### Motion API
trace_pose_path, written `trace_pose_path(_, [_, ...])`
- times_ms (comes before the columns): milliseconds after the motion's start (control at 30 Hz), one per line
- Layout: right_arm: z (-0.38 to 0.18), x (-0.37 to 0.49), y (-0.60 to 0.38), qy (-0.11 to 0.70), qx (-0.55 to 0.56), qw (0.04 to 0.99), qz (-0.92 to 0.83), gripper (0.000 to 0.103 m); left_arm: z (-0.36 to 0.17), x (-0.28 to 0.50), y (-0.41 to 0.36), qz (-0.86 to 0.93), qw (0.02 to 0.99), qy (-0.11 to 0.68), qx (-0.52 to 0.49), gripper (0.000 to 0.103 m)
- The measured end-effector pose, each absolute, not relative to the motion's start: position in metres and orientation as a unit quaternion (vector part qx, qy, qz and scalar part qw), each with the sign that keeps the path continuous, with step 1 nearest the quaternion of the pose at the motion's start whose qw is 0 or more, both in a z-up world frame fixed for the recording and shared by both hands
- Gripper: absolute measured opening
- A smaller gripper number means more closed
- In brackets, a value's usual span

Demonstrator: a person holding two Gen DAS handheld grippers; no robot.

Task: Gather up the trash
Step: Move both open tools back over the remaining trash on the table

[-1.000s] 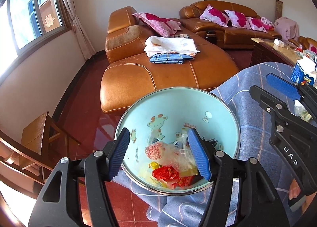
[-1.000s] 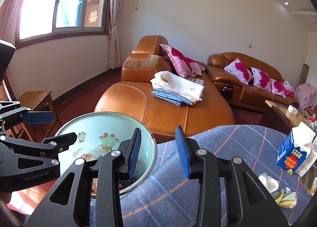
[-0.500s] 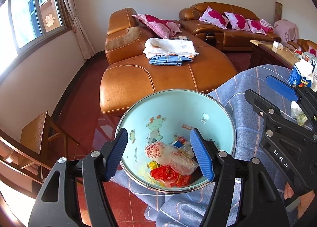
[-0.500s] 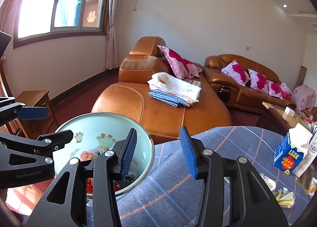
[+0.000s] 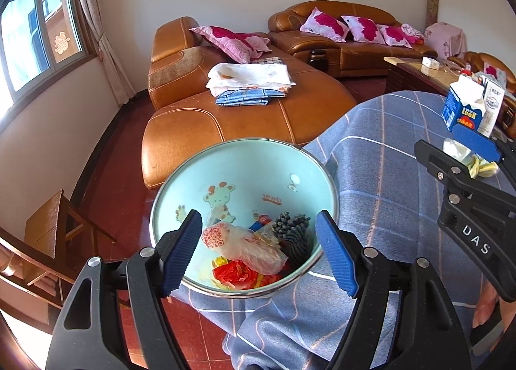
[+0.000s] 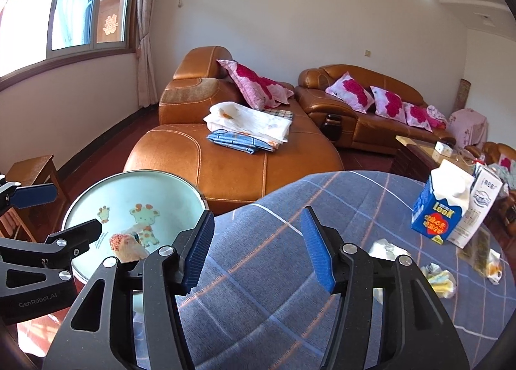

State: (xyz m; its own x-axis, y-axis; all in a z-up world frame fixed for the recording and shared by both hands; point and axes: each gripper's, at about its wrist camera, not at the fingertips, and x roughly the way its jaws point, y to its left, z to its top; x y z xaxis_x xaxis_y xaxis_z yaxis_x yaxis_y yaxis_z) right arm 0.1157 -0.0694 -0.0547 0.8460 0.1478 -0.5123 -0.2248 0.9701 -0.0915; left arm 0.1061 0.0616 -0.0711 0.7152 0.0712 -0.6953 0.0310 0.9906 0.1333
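A pale blue basin with a giraffe print stands at the table's left edge, holding a clear plastic bag, red and yellow wrappers and a dark ribbed piece. My left gripper is open and empty over the basin's near rim. My right gripper is open and empty above the blue checked tablecloth, right of the basin. Crumpled tissues and yellow scraps lie on the table to the right, next to a blue milk carton.
A second white carton stands beside the blue one. More crumpled wrapping lies at the table's right edge. A brown leather sofa with folded cloths stands behind the table. A wooden stool stands at the left.
Both grippers have opened wider and drawn back a little. The right gripper has swung to the right, bringing more of the table's trash into view. The dark ribbed piece now shows in the basin.
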Motion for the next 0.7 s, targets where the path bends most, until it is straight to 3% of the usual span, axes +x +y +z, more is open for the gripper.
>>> trace_pose_path(700, [-0.06,0.008,-0.202,0.327,0.007,0.94,-0.1,0.07,-0.078,0.071,-0.019,-0.085,0.922,0.363,0.099,0.081])
